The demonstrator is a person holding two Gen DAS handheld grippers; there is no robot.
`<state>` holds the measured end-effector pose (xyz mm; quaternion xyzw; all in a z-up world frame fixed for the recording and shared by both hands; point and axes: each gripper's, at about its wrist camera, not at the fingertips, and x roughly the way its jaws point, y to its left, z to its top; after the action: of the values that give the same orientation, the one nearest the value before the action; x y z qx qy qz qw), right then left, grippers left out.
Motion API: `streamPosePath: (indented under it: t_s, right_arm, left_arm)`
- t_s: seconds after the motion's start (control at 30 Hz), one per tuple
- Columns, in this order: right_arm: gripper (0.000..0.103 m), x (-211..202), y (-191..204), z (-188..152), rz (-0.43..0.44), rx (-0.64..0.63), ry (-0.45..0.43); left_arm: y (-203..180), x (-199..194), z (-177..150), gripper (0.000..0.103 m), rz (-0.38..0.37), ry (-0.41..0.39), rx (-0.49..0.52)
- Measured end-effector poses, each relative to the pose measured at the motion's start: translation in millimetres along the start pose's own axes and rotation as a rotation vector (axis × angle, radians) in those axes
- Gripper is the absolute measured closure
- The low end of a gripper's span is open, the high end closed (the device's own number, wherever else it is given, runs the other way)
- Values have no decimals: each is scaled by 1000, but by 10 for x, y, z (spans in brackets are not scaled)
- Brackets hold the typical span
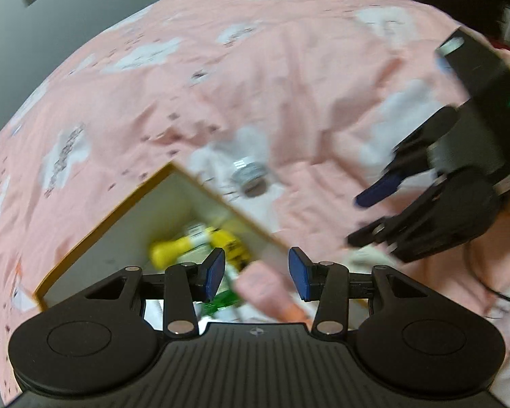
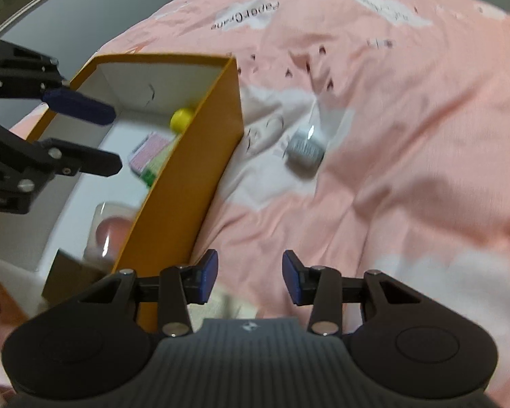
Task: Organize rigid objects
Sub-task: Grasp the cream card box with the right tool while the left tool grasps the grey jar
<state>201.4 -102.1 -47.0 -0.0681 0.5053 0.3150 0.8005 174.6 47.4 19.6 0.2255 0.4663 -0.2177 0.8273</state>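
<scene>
Tape roll lies alone on the pink bed cover — just right of the orange box, ahead and slightly right of the right gripper, nearer it than the left gripper over the box — both jaws wide, empty.

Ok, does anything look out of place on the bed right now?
Yes: one small silver jar lies alone on the pink bedspread, outside the orange box, while the other items, like the yellow piece, are already inside. Both grippers, left and right, are open and hold nothing.
</scene>
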Motion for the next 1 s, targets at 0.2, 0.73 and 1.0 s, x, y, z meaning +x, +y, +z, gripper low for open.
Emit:
streamPosePath:
  t_s: [0.2, 0.73, 1.0]
  right_arm:
    - [61, 105, -124, -312, 61, 124, 50]
    - [41, 736, -372, -519, 294, 336, 145]
    - [73, 431, -357, -496, 301, 333, 80]
  left_arm:
    - [-393, 29, 49, 51, -62, -4, 69]
    - [-595, 407, 93, 55, -122, 62, 119]
    - [-551, 435, 106, 55, -104, 71, 127]
